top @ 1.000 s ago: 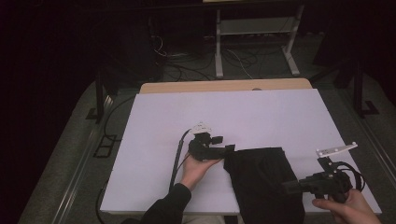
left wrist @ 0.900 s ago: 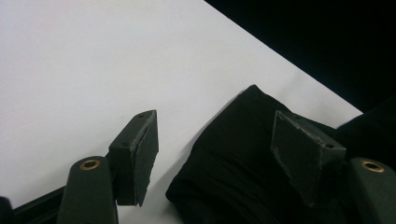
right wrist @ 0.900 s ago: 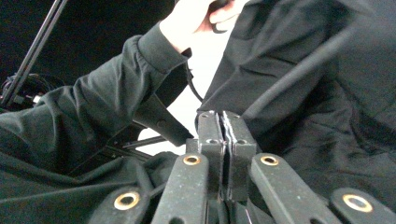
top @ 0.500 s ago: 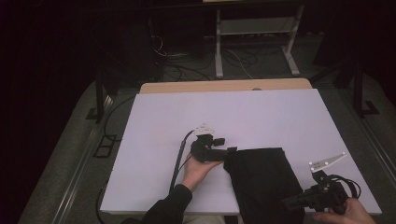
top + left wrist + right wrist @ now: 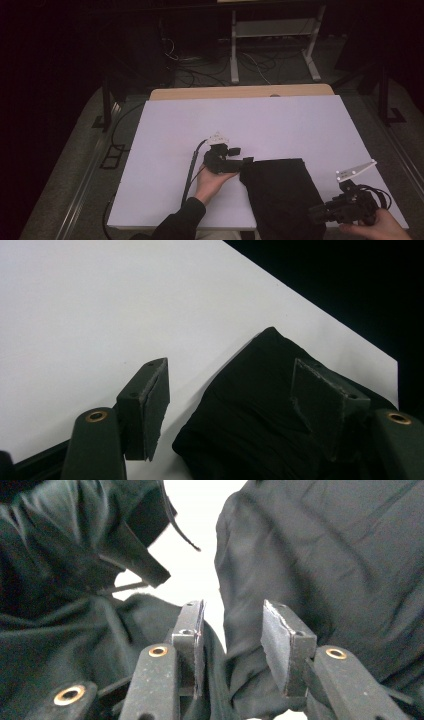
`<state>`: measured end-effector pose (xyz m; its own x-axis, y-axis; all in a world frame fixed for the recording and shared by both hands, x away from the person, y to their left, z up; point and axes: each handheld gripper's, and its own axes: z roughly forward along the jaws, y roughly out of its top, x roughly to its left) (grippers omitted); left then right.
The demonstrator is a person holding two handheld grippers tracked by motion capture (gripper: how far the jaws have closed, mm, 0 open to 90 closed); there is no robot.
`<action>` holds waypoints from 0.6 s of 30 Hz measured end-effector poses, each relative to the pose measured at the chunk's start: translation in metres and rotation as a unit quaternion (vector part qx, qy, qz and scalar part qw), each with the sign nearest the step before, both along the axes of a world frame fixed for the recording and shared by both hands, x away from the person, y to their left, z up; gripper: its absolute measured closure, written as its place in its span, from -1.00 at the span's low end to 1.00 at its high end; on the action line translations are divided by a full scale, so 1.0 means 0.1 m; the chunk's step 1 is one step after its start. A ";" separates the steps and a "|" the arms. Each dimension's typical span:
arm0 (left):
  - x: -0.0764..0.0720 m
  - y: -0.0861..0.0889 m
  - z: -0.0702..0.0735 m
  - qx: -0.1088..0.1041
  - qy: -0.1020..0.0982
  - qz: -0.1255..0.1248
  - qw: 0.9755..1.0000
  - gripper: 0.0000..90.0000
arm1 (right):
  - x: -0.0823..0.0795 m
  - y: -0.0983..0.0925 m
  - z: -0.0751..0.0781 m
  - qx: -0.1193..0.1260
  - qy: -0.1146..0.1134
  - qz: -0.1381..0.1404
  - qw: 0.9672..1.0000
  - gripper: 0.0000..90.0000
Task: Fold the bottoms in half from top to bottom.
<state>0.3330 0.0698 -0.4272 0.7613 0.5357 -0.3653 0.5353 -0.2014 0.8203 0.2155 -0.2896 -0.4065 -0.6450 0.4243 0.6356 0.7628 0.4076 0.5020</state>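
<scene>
So there's a black cloth (image 5: 280, 192) lying folded on the white worktop (image 5: 280, 125), down at the near edge toward the person's right, with part of it running off the front. The left claw (image 5: 239, 164) sits right at the cloth's upper left corner, jaws spread wide with one over bare worktop and the other over the fabric, nothing pinched yet. The right claw (image 5: 320, 214) is down at the cloth's near right side, jaws partly apart and empty, fabric right in front of them (its own camera mostly sees dark folds). My worry: if the left one closes from here it may grab just the top layer, or skid off the corner, and the fold would come undone. On the right, a bite taken so near the worktop's edge could drag the whole cloth off the front.
</scene>
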 end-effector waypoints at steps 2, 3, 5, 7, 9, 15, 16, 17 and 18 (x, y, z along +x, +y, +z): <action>0.00 0.00 0.00 0.000 0.000 -0.001 1.000 -0.30 | 0.05 -0.02 0.00 0.008 -0.006 -0.012 1.000 0.34; 0.00 -0.01 0.00 0.000 0.000 -0.001 1.000 -0.31 | 0.09 -0.03 -0.01 0.005 -0.012 -0.023 1.000 0.42; 0.00 -0.01 0.00 0.001 0.000 -0.002 1.000 -0.34 | 0.15 -0.03 -0.03 0.011 -0.020 -0.040 0.999 0.55; 0.00 -0.01 -0.01 0.000 0.001 -0.002 1.000 -0.36 | 0.20 -0.03 -0.03 0.012 -0.034 -0.053 0.998 0.60; 0.01 -0.01 -0.02 0.000 0.006 -0.005 1.000 -0.41 | 0.27 -0.03 -0.02 0.017 -0.049 -0.071 0.996 0.49; 0.01 -0.04 -0.05 0.016 0.015 -0.012 1.000 -0.50 | 0.49 -0.06 -0.03 0.012 -0.084 -0.116 0.990 0.03; 0.01 -0.05 -0.05 0.020 0.016 -0.013 1.000 -0.52 | 0.52 -0.06 -0.03 0.007 -0.089 -0.123 0.988 0.00; 0.01 -0.06 -0.06 0.026 0.015 -0.016 0.999 -0.53 | 0.57 -0.07 -0.04 0.001 -0.096 -0.130 0.987 -0.06; 0.01 -0.06 -0.07 0.029 0.016 -0.016 0.999 -0.54 | 0.62 -0.08 -0.04 -0.005 -0.101 -0.135 0.986 -0.12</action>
<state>0.3338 0.0636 -0.4338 0.7671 0.5319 -0.3587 0.5532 -0.2654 0.7896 0.2771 -0.2975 -0.4107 -0.6206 0.6036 0.5005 0.7287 0.2081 0.6525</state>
